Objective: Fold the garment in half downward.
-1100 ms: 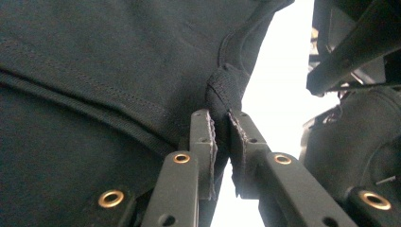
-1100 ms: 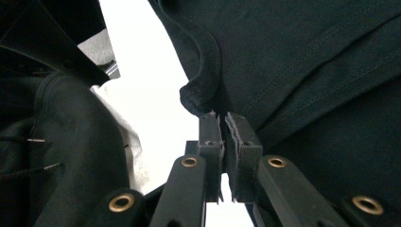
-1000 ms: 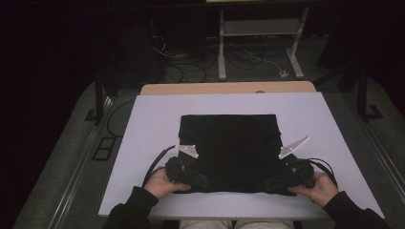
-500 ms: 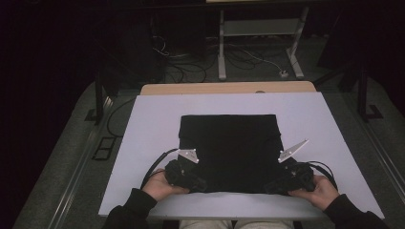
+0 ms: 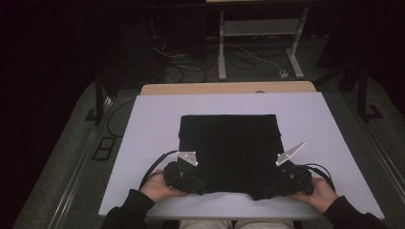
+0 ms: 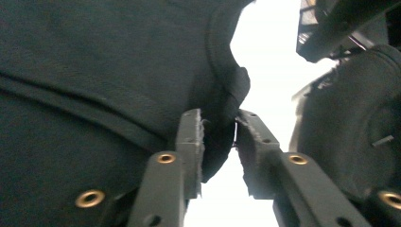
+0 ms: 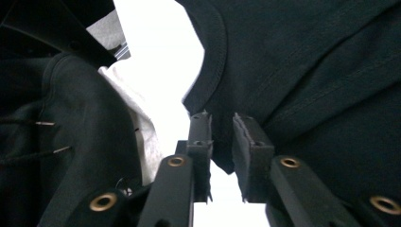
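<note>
The folded black cloth (image 5: 228,152) lies mid-desk (image 5: 143,143), its near edge running left to right. The left tool (image 5: 199,187) and right tool (image 5: 265,191) sit at its near corners, jaws just opening, pads slack around the hem.

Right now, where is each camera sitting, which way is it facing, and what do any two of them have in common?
High view: fixed above the person's side, looking forward and down on the white table and black garment; both hands with the left tongs and right tongs show.
Left gripper view: rides the left tongs, looking along the jaws at the garment's corner between them.
Right gripper view: rides the right tongs, looking along the jaws at the garment's hem; a dark sleeve shows.
Shared: all three show the black garment on the white table.
</note>
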`<state>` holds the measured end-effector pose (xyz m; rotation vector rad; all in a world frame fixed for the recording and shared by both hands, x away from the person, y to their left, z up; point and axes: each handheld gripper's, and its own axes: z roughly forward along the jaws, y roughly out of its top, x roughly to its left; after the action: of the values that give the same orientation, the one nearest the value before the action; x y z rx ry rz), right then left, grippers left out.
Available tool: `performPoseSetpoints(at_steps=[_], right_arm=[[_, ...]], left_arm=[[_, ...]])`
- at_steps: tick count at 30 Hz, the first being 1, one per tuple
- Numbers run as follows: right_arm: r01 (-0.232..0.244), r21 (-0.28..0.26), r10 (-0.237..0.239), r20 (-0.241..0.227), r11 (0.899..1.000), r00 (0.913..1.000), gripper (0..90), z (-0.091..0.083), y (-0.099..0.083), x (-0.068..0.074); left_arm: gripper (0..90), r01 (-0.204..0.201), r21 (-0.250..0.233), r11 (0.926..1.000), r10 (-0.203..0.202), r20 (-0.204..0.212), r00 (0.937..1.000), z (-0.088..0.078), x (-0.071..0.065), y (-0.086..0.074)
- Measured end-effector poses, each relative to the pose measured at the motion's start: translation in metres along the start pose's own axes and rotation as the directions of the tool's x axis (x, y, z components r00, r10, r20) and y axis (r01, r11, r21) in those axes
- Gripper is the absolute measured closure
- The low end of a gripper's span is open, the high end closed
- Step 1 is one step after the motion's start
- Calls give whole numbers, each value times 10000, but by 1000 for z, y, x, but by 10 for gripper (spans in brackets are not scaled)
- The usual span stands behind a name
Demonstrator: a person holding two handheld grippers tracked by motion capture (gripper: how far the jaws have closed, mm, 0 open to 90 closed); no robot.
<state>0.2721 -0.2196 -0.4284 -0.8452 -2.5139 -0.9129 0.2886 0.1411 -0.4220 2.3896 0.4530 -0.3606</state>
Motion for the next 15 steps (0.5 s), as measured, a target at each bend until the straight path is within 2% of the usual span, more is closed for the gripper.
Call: performPoseSetpoints(at_steps=[2, 7, 10, 15], right_arm=[[46, 2, -46, -18, 10000, 10000, 723, 0, 0, 1], [113, -115, -113, -24, 9999, 9999, 676, -3, 1, 4], [137, -237, -135, 59, 9996, 9999, 617, -5, 0, 5], [185, -532, -158, 522, 9984, 9985, 480, -8, 2, 7]], left_arm=[[619, -102, 39, 9999, 102, 13, 9999, 0, -2, 0], [548, 41, -133, 9999, -38, 157, 9999, -3, -1, -1], [504, 166, -210, 9996, -161, 222, 9996, -6, -1, -2], [428, 231, -561, 9982, -206, 434, 9988, -12, 0, -2]])
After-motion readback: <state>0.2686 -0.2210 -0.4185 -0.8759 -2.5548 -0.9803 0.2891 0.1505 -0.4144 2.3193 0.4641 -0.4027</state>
